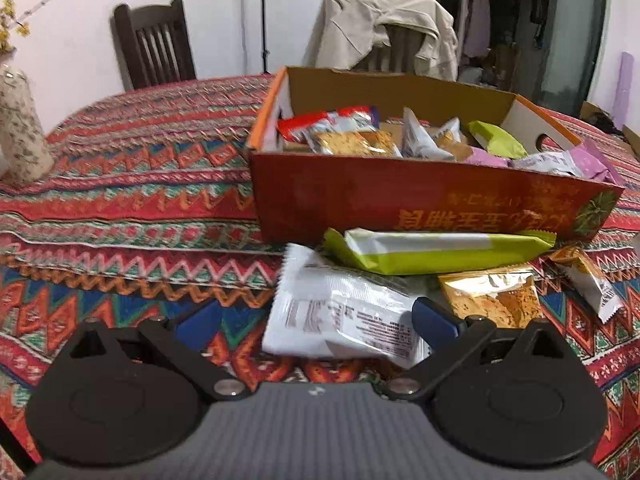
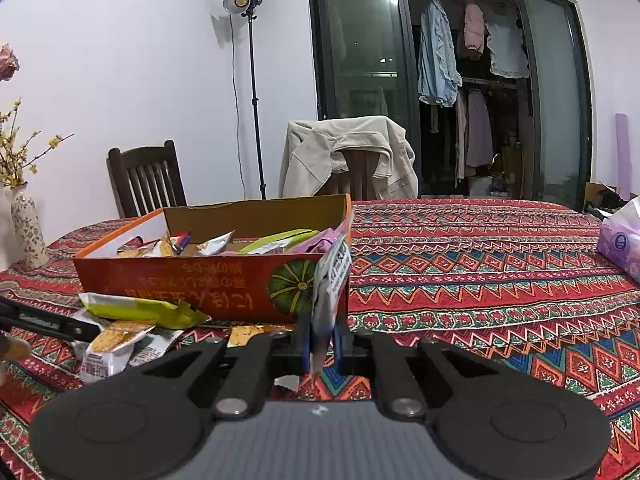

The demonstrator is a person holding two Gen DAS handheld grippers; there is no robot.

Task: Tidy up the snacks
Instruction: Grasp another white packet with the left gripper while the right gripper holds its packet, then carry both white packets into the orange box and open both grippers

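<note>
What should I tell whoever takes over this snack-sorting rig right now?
Right gripper: shut on a small snack packet, held upright in front of the box's near corner.
Left gripper: open, empty, over the white packet on the tablecloth.
Orange cardboard box: already holds several packets.
Still loose in front of the box: the white packet, a green-and-white bar, a gold cracker pack and one small packet further right.
Left to do: drop the held packet into the box, then move the loose ones in.
</note>
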